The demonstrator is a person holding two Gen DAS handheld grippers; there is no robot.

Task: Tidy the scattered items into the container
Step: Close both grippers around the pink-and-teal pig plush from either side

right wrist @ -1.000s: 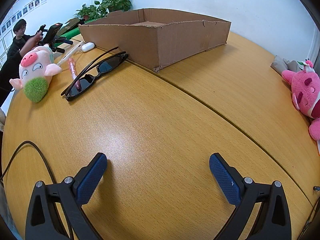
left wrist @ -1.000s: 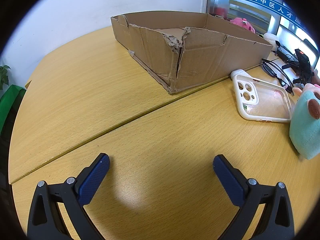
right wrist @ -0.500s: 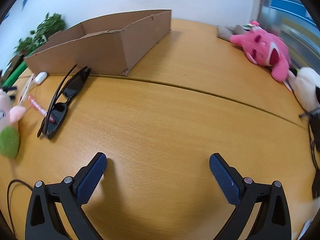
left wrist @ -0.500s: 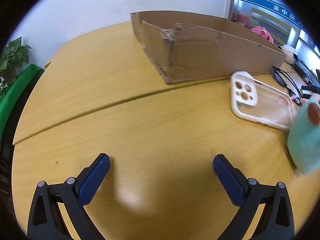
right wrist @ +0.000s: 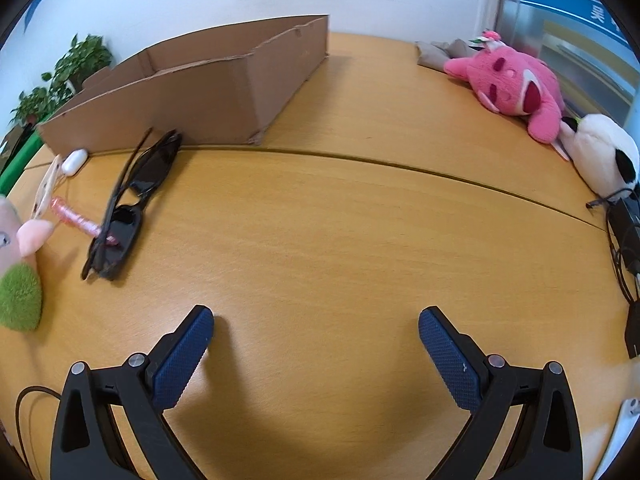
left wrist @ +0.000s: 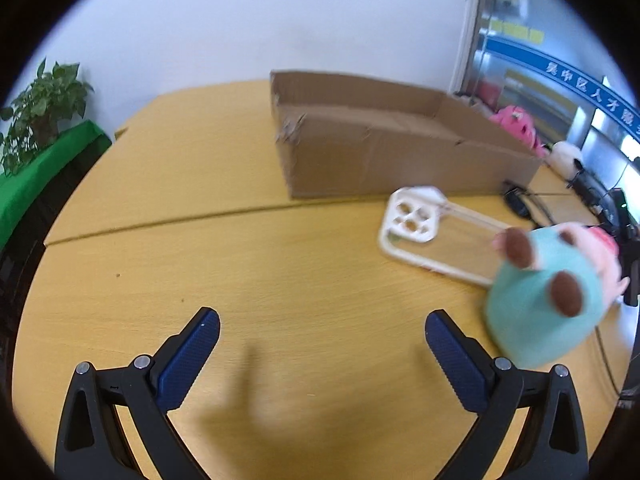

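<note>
A low brown cardboard box (left wrist: 400, 148) sits at the back of the wooden table; it also shows in the right wrist view (right wrist: 192, 96). In the left wrist view a clear phone case (left wrist: 436, 236) lies in front of it and a teal plush pig (left wrist: 548, 292) stands to the right. My left gripper (left wrist: 322, 334) is open and empty over bare table. In the right wrist view black sunglasses (right wrist: 128, 204), a pink pen (right wrist: 80, 222) and a small white item (right wrist: 75, 161) lie at the left. My right gripper (right wrist: 316, 330) is open and empty.
A pink plush (right wrist: 516, 88) and a white plush (right wrist: 604, 156) lie at the far right of the table, with black cables (right wrist: 624, 240) beside them. A potted plant (left wrist: 40, 112) stands beyond the table's left edge. A seam (right wrist: 400, 164) crosses the tabletop.
Both grippers have swung to the right. The box has shifted left in both views, and the teal plush and the pink and white plushes have come further into view. Both stay open.
</note>
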